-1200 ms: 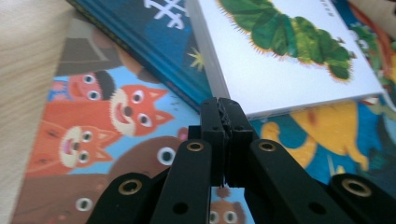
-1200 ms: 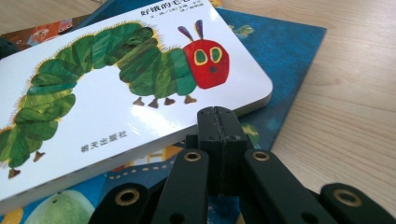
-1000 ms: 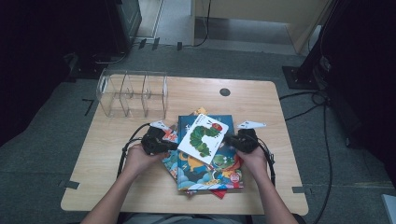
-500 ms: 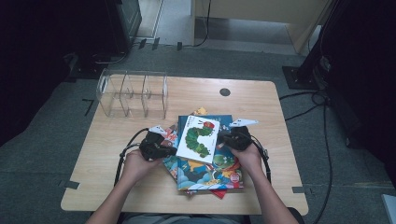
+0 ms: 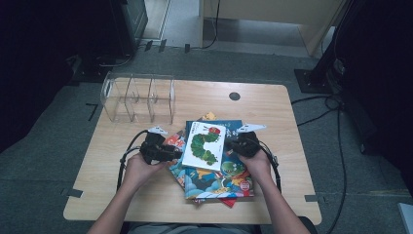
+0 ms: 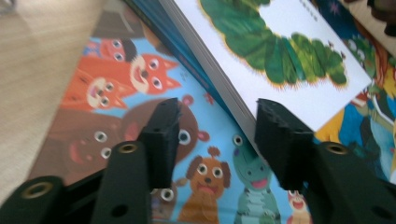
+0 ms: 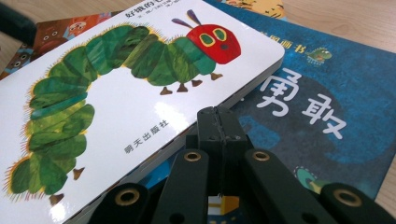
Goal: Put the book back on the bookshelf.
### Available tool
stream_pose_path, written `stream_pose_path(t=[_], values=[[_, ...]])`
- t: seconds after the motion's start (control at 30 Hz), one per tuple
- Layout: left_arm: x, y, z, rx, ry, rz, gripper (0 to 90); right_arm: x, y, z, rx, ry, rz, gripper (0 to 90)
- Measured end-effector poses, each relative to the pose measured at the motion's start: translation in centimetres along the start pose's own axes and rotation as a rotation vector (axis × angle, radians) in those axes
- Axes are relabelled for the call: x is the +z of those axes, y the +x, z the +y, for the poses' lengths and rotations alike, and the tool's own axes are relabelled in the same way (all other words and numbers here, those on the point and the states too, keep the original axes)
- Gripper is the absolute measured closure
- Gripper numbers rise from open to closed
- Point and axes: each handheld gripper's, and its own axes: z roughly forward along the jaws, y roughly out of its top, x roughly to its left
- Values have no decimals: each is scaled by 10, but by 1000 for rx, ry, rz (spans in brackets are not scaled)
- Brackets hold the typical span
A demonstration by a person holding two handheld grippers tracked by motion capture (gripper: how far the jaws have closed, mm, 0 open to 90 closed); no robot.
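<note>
Between both grippers, white caterpillar book [image 5: 204, 145] atop the book pile [image 5: 214, 178], left gripper [image 6: 215, 135] jaws spread wide beside its near edge, touching nothing, right gripper [image 7: 219, 122] jaws closed together against its opposite edge, bare table [image 5: 97, 161] outward of the left gripper.

Clear three-compartment acrylic organizer [image 5: 138, 97] at table [image 5: 272, 105] back-left; black grommet [image 5: 234, 96] back-right.

We see the high view lit from overhead: the counter [image 5: 146, 195] is evenly bright, the surrounding floor dim, the corners nearly black. In the left gripper view the caterpillar book [image 6: 280, 60] is blurred. The right gripper view is sharper, with soft glare on the cover.
</note>
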Motion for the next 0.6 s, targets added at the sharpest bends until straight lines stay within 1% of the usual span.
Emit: stream_pose_path(t=[0.03, 0.1, 0.17, 0.2, 0.27, 0.33, 0.37, 0.47, 0.53, 0.57, 0.6], values=[[0, 1, 1, -7, -4, 0, 439, -1, 1, -1, -2, 3, 1, 900], [2, 3, 4, -18, 6, 1, 376, -2, 3, -2, -6, 6, 2, 900], [5, 3, 6, -25, 3, -11, 354, -3, 6, -2, -14, 18, 5, 900], [6, 3, 7, -25, -1, -11, 332, -3, 8, -3, -22, 18, 3, 900], [8, 1, 9, -14, -7, -7, 317, -4, 10, -4, -31, 13, -5, 900], [12, 0, 11, -26, -3, -9, 303, -4, 11, -5, -32, 4, -9, 900], [14, 0, 12, -31, 11, -18, 280, -4, 10, -7, -31, -3, -7, 900], [19, -1, 13, -38, 36, -10, 275, -4, 11, -8, -41, -10, -11, 900], [22, -2, 14, -25, 55, -1, 262, -4, 13, -8, -58, -8, -17, 900], [24, -3, 15, -19, 61, 7, 262, -4, 14, -8, -58, -7, -21, 900], [25, -3, 16, -13, 66, 3, 261, -4, 14, -8, -66, -7, -24, 900]])
